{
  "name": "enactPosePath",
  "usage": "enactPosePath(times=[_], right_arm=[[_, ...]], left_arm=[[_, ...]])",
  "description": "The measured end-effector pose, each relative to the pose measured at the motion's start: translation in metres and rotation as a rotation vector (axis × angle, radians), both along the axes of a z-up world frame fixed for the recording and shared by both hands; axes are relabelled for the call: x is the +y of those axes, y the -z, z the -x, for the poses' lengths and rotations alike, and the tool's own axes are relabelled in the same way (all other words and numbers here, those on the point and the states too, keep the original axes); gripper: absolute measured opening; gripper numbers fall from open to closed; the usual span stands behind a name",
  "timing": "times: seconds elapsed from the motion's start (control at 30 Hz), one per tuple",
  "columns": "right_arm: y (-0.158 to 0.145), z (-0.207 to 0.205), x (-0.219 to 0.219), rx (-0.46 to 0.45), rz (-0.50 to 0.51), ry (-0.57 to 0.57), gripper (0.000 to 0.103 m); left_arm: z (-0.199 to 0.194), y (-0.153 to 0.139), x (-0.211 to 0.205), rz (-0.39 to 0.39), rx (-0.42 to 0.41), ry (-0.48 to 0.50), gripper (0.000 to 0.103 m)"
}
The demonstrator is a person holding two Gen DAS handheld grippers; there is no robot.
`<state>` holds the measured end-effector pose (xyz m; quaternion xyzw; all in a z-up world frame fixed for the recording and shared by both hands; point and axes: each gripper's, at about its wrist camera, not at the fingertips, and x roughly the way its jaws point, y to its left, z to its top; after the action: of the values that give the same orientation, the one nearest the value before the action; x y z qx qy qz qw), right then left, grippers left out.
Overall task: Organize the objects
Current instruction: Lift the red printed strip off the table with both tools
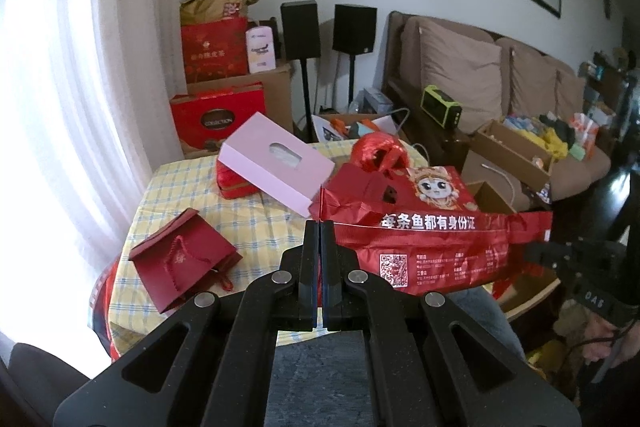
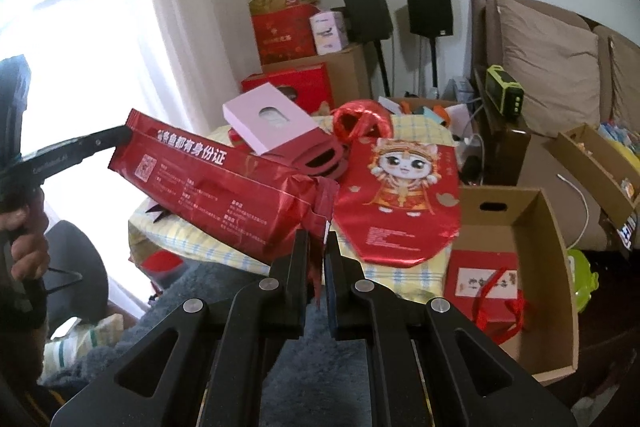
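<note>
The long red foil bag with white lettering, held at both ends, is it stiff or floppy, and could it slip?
The red foil bag looks fairly floppy: its surface is creased and its end crumples where the right gripper pinches it. It is probably light, since thin edge grips from both grippers, the left gripper included, keep it aloft. The glossy foil might slip.

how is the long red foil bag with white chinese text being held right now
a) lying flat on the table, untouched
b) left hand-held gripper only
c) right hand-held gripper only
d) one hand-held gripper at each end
d: the left hand-held gripper pinches one end of the red foil bag and the right hand-held gripper pinches the other, above the table.
</note>
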<state>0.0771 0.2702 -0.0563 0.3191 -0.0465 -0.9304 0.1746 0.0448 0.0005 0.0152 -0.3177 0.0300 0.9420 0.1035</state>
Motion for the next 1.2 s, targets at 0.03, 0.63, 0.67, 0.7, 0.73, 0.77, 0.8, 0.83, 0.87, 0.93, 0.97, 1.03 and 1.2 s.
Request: enactPosePath(times=[0.03, 0.63, 0.67, 0.7, 0.73, 0.77, 0.8, 0.83, 0.87, 0.93, 0.97, 1.03, 1.2], right_arm=[[-0.001, 0.000, 0.004, 0.002, 0.003, 0.010, 0.007], [-0.009, -0.001, 0.042, 0.004, 0.004, 0.092, 0.008], [-0.010, -0.002, 0.044, 0.006, 0.004, 0.096, 0.008], [-0.011, -0.002, 0.047, 0.008, 0.005, 0.102, 0.008], [-0.011, -0.002, 0.050, 0.008, 0.006, 0.109, 0.008], [-0.012, -0.002, 0.053, 0.008, 0.005, 0.118, 0.008], [-0.012, -0.003, 0.056, 0.009, 0.003, 0.127, 0.008], [-0.012, -0.003, 0.060, 0.009, 0.003, 0.136, 0.008], [-0.013, -0.003, 0.064, 0.008, 0.004, 0.149, 0.008], [-0.013, -0.004, 0.072, 0.007, 0.005, 0.169, 0.008], [-0.014, -0.004, 0.076, 0.008, 0.008, 0.182, 0.008], [-0.016, -0.005, 0.083, 0.009, 0.011, 0.199, 0.008], [-0.018, -0.007, 0.096, 0.011, 0.017, 0.236, 0.008]], left_arm=[[0.001, 0.000, 0.002, 0.001, -0.002, 0.005, 0.001], [0.011, 0.001, 0.034, -0.012, -0.030, 0.100, 0.001], [0.011, 0.001, 0.036, -0.017, -0.033, 0.106, 0.001], [0.012, 0.000, 0.039, -0.023, -0.036, 0.113, 0.001], [0.013, 0.000, 0.043, -0.024, -0.036, 0.119, 0.001], [0.015, -0.001, 0.048, -0.022, -0.034, 0.127, 0.001], [0.015, -0.002, 0.053, -0.021, -0.030, 0.136, 0.001], [0.015, -0.003, 0.056, -0.021, -0.027, 0.142, 0.001], [0.016, -0.005, 0.061, -0.022, -0.022, 0.152, 0.001], [0.016, -0.008, 0.071, -0.019, -0.012, 0.174, 0.001], [0.016, -0.010, 0.075, -0.016, -0.008, 0.180, 0.001], [0.016, -0.012, 0.085, -0.005, 0.002, 0.194, 0.001], [0.018, -0.023, 0.109, 0.019, 0.033, 0.215, 0.001]])
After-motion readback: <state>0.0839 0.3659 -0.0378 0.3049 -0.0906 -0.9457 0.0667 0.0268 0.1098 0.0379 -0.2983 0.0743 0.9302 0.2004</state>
